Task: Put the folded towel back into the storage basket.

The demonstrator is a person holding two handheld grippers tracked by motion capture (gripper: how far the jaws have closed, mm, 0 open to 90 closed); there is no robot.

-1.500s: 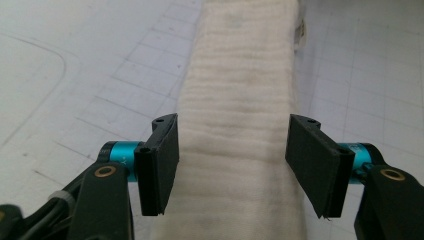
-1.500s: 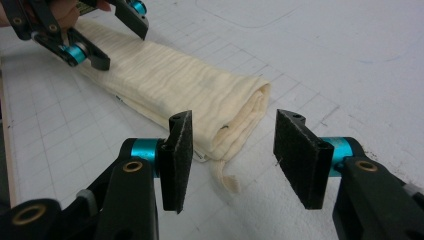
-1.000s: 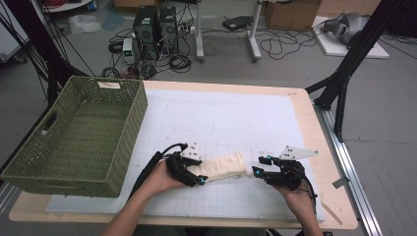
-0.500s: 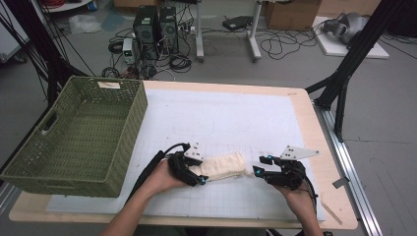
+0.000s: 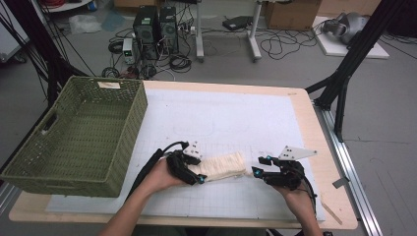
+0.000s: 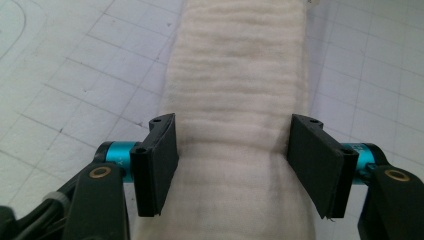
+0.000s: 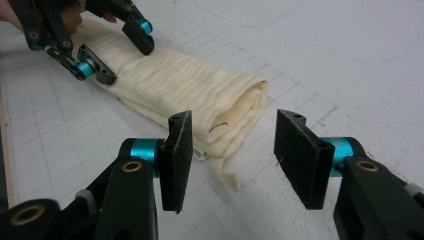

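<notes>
A cream cloth (image 5: pixel 223 165), folded into a long soft roll, lies on the white gridded mat (image 5: pixel 221 118) near the table's front edge. My left gripper (image 5: pixel 199 168) straddles the roll's left end. In the left gripper view its pads (image 6: pixel 160 155) press against both sides of the cloth (image 6: pixel 235 75). My right gripper (image 5: pixel 260 165) is open just off the roll's right end. In the right gripper view the folded end of the cloth (image 7: pixel 190 90) lies a little ahead of the right gripper (image 7: pixel 232 125), with nothing between its jaws. The left gripper (image 7: pixel 117 52) shows beyond, on the cloth.
A green wicker basket (image 5: pixel 130 142) stands on the table's left side, close to the left forearm. The wooden table edge (image 5: pixel 324 162) runs along the right of the mat. Black frame posts (image 5: pixel 344 73) rise at the right.
</notes>
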